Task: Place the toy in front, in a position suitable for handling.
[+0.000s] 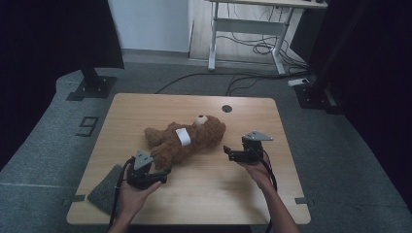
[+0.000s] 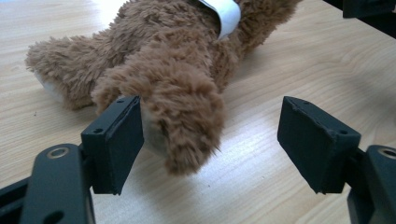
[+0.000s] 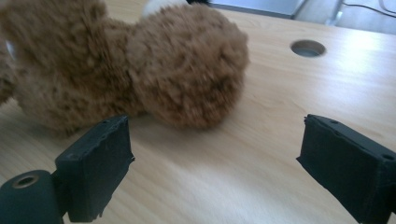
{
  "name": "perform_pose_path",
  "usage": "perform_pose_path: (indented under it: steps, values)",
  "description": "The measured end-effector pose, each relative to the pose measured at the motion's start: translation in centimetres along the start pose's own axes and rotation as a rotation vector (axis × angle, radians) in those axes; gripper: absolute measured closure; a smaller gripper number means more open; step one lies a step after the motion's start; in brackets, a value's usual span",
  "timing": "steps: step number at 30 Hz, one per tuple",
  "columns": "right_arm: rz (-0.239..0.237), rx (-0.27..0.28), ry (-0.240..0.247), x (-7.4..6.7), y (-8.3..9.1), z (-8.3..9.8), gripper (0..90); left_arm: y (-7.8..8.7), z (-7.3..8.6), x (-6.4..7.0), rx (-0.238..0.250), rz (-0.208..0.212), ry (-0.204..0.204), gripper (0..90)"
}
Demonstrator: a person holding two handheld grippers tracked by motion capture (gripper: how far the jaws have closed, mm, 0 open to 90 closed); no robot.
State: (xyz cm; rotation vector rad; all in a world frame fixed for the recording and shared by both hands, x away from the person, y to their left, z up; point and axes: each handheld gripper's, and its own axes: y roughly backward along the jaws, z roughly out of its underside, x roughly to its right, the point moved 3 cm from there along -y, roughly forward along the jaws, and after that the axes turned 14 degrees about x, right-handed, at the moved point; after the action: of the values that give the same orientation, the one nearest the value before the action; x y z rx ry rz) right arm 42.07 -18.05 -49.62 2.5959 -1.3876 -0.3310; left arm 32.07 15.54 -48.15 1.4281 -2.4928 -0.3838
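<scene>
— Bear first: where does the brown plush teddy bear (image 1: 187,137) lie?

— On its back, near the middle of the light wooden table (image 1: 243,194), with the head toward 2 o'clock and the legs toward 8 o'clock. A white band (image 1: 183,137) goes around its belly. At 7 o'clock, on the table corner, lies a grey felt cloth (image 1: 104,191).

— And the left gripper (image 2: 210,135)?

— Its jaws stand wide. One furry leg (image 2: 182,107) already sits between them, against the pad at 9 o'clock and apart from the other pad. I think the step is to take this leg, so I would push a little forward before closing, to catch the thick part and not only the fur tips.

— The right gripper (image 3: 215,163)?

— Also wide, holding nothing. It waits near the head (image 3: 187,65), not touching it. I would move it toward 11 o'clock until the head is between the pads, then close gently. Plush is soft and slips, so both grips should be deep, and any lift should be level.
</scene>
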Motion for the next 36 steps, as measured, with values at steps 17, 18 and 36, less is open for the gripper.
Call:
perform_pose_path:
  steps: [17, 18, 36]
  values:
    - [-0.070, -0.010, -0.010, -0.4, -5.3, -2.0, 5.8, -2.1, -1.3, -1.6, -0.016, -0.018, 0.007, 18.5]
    - [-0.074, -0.010, -0.022, -0.3, -5.5, -1.9, 5.7, -2.6, -1.2, -1.7, -0.032, -0.007, 0.025, 18.5]
    - [-0.101, -0.049, -0.040, 0.7, -10.1, -0.8, 0.0, -4.4, 0.2, -2.8, -0.084, -0.022, 0.055, 20.5]
